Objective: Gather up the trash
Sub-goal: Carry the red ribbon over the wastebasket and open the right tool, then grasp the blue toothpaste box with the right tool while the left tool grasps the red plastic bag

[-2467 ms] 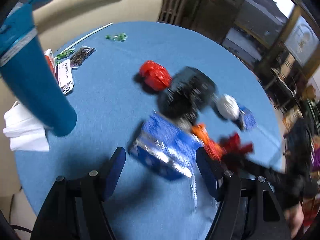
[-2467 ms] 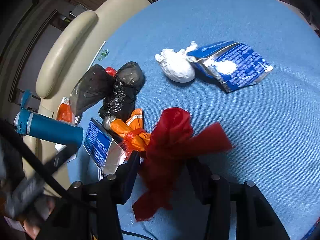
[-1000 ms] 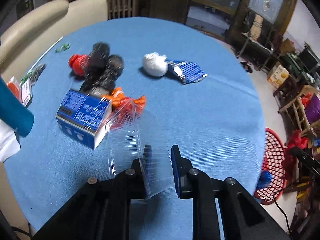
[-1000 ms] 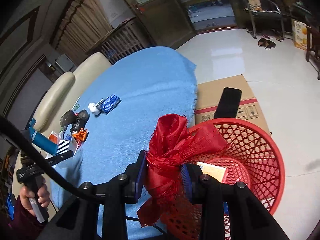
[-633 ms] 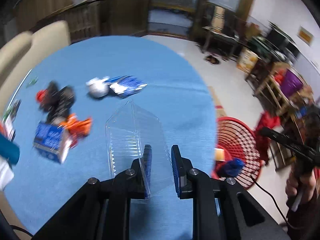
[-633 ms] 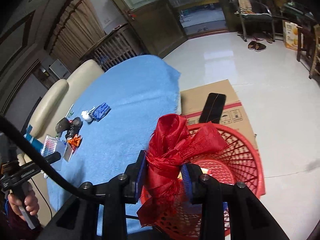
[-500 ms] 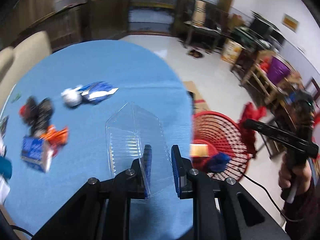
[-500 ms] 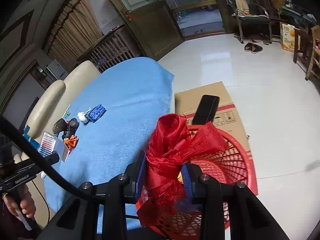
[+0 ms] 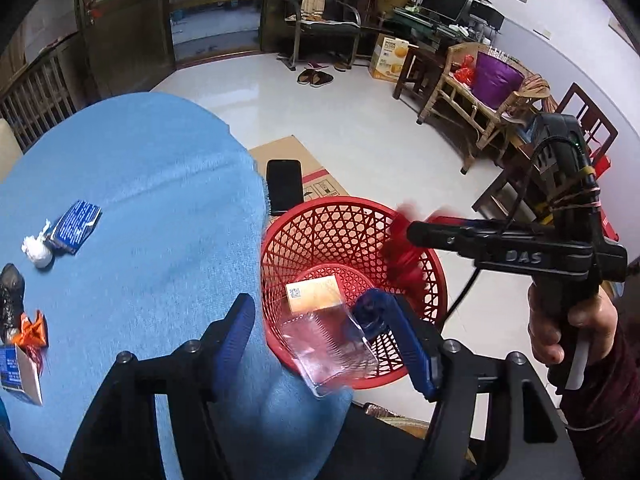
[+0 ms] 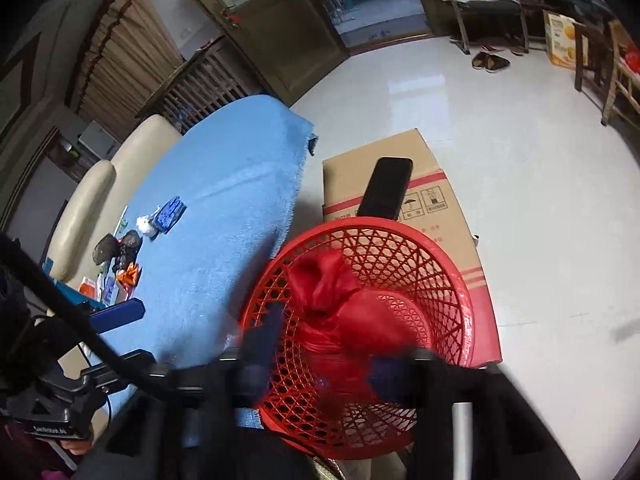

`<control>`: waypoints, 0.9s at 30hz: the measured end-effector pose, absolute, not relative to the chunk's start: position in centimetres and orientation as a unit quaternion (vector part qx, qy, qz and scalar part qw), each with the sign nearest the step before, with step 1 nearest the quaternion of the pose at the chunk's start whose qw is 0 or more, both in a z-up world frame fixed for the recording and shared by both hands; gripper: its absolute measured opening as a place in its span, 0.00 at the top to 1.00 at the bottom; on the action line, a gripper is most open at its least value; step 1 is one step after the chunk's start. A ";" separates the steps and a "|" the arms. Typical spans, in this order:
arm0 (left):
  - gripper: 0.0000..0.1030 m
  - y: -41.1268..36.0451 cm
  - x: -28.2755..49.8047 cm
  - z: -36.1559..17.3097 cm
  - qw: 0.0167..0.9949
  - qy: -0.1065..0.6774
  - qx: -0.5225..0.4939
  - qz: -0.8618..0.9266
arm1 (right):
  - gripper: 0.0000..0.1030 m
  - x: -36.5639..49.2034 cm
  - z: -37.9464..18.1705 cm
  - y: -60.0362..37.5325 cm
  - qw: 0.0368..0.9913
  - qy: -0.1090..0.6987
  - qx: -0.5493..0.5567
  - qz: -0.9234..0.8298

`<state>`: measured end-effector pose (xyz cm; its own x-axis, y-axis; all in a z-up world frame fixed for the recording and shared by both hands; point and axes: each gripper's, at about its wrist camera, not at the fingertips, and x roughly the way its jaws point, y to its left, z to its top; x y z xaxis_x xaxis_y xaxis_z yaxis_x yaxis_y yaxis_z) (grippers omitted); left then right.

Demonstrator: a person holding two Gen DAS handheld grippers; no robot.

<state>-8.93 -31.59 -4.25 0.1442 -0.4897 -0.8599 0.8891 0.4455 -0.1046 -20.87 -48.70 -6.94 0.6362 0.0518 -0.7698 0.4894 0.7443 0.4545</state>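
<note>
Left tongs (image 9: 324,336) just opened, clear ribbed plastic clamshell (image 9: 332,350) loose between, tilted over red mesh basket (image 9: 344,232), right tongs (image 10: 328,356) just parted, crumpled red cloth (image 10: 340,312) dropping free.

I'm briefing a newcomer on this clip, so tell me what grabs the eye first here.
The round red plastic mesh basket on the floor beside the blue-clothed round table dominates both views. A clear ribbed plastic clamshell box is dropping over its rim from the left gripper, whose jaws have just opened. A bunched red cloth bag falls into it from the right gripper, its jaws likewise just opened.
</note>
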 end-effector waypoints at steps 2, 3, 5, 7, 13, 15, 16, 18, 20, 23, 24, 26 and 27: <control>0.32 -31.4 -8.5 -4.5 0.725 0.452 0.222 -0.469 | 0.36 -21.2 -6.8 -49.0 0.844 0.396 0.339 -0.127; 0.32 -31.1 -8.3 -4.5 0.726 0.454 0.219 -0.467 | 0.36 -21.2 -6.7 -49.1 0.844 0.394 0.341 -0.126; 0.32 -30.0 -7.6 -4.5 0.730 0.462 0.207 -0.459 | 0.36 -21.3 -6.4 -49.1 0.846 0.388 0.341 -0.130; 0.32 -29.0 -7.1 -4.7 0.735 0.465 0.199 -0.450 | 0.36 -21.4 -6.2 -49.1 0.848 0.383 0.342 -0.130; 0.32 -24.2 -5.7 -4.8 0.765 0.466 0.181 -0.406 | 0.36 -20.6 -5.4 -48.1 0.856 0.367 0.343 -0.119; 0.32 -22.4 -5.0 -4.7 0.777 0.466 0.167 -0.389 | 0.36 -20.0 -5.0 -47.4 0.861 0.364 0.338 -0.110; 0.32 -21.4 -4.5 -4.6 0.784 0.465 0.159 -0.379 | 0.36 -19.6 -4.8 -47.0 0.862 0.364 0.336 -0.105; 0.32 -19.2 -3.6 -4.1 0.797 0.463 0.140 -0.363 | 0.36 -18.5 -4.4 -46.0 0.865 0.367 0.329 -0.095; 0.32 -17.2 -2.5 -3.7 0.812 0.459 0.123 -0.340 | 0.36 -17.2 -3.9 -44.6 0.869 0.372 0.317 -0.082; 0.30 -13.5 -0.8 -3.4 0.834 0.453 0.096 -0.300 | 0.36 -15.6 -3.5 -42.4 0.873 0.379 0.299 -0.064; 0.30 -12.1 -0.3 -3.4 0.840 0.453 0.085 -0.285 | 0.36 -15.0 -3.3 -41.6 0.874 0.383 0.293 -0.056; 0.29 -9.3 0.9 -3.6 0.850 0.456 0.066 -0.257 | 0.36 -13.4 -3.1 -40.0 0.875 0.392 0.280 -0.040; 0.29 -8.0 1.3 -3.8 0.854 0.457 0.059 -0.243 | 0.36 -12.8 -3.1 -39.4 0.876 0.395 0.275 -0.033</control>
<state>1.31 -7.98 -3.78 0.4639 -0.3608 -0.8091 0.4681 0.8752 -0.1219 -12.79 -39.38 -3.08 0.6863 0.1588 -0.7098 0.2759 0.8461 0.4560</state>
